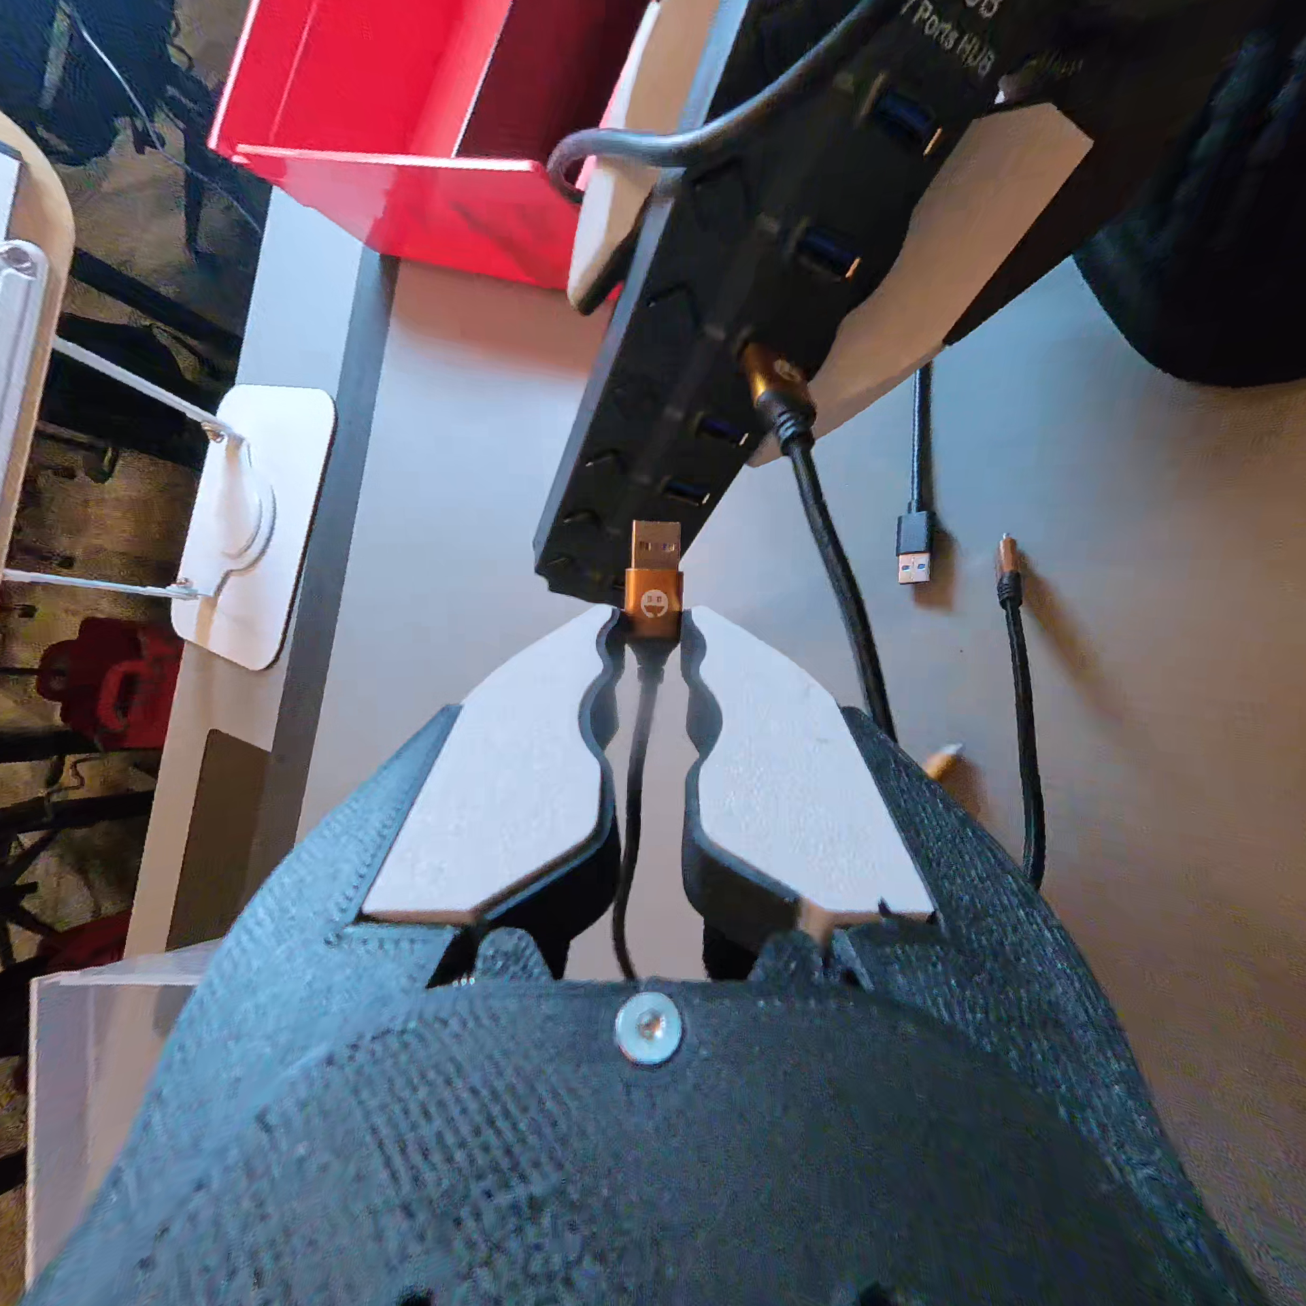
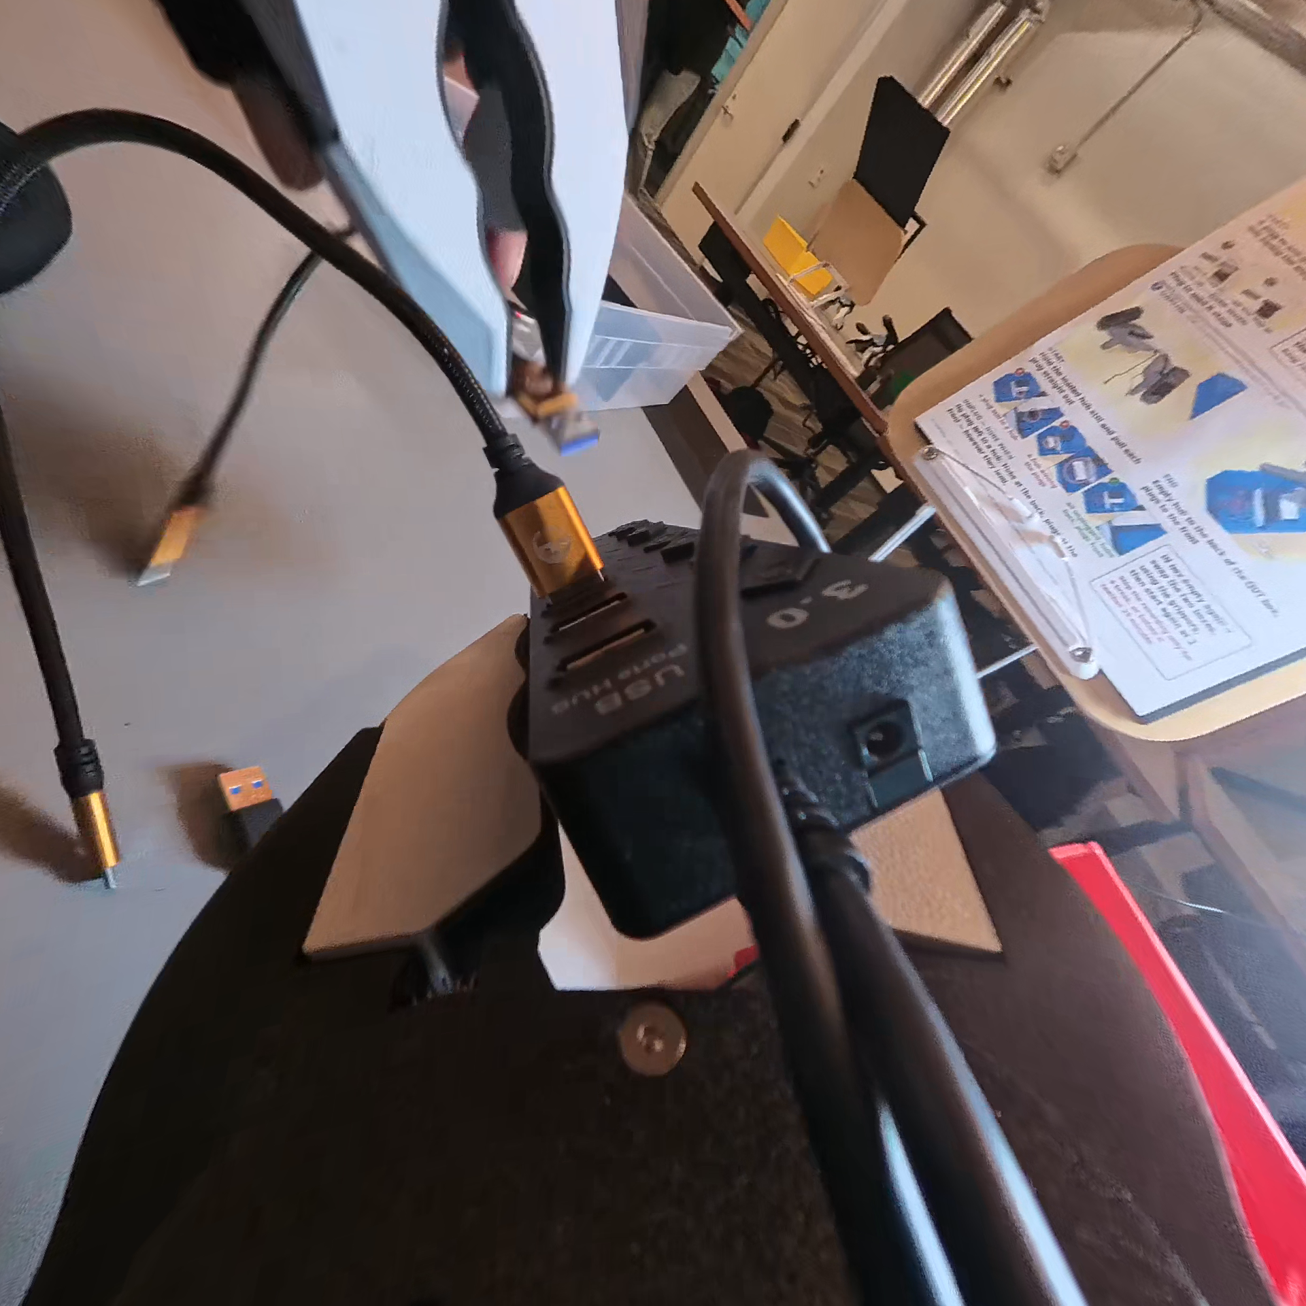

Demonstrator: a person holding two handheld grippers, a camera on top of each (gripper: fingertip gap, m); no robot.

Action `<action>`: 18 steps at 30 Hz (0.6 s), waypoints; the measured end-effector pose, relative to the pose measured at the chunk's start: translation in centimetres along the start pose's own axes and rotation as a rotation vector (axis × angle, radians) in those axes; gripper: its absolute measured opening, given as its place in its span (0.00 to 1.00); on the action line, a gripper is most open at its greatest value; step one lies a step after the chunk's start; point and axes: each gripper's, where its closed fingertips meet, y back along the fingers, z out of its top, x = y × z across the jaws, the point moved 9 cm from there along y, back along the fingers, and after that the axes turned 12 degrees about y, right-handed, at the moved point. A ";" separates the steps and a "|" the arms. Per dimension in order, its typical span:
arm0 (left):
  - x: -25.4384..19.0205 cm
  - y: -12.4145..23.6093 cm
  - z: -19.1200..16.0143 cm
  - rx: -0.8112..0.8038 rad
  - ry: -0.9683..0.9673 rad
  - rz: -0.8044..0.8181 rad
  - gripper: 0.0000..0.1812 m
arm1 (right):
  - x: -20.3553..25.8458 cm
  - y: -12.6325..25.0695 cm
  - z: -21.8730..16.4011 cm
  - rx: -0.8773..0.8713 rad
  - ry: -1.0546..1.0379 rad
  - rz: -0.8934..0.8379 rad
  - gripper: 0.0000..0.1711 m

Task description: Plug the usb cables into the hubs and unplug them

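Note:
My left gripper (image 1: 654, 613) is shut on an orange-shelled USB plug (image 1: 654, 574), its metal tip just short of the near end of a long black USB hub (image 1: 678, 396). My right gripper (image 2: 678, 714) is shut on that hub (image 2: 763, 678) and holds it above the table. A second orange plug (image 1: 770, 374) with a black braided cable sits in one of the hub's ports; it also shows in the right wrist view (image 2: 548, 540). The left gripper (image 2: 544, 396) shows from the right wrist view, holding its plug above the hub.
Loose cable ends lie on the grey table (image 1: 1166, 636): a black USB plug (image 1: 915, 555), an orange-tipped cable (image 1: 1009, 565), and plugs (image 2: 169, 540) (image 2: 99, 830) (image 2: 247, 791) in the right view. A red bin (image 1: 396, 127), a clear bin (image 2: 650, 353) and an instruction sheet (image 2: 1131, 480) stand nearby. The tips of one gripper are about 7 cm away from the tips of the other.

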 end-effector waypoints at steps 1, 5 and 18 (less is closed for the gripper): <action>-0.4 -0.6 0.2 0.009 -0.014 0.006 0.08 | 0.1 0.0 0.1 0.008 0.024 -0.015 0.34; -1.2 -2.0 0.6 0.006 -0.026 -0.023 0.08 | 0.6 -0.4 0.5 0.048 0.120 -0.055 0.34; -0.3 3.0 2.0 -0.047 0.006 -0.003 0.08 | 1.0 -2.4 -1.2 0.299 0.139 -0.080 0.33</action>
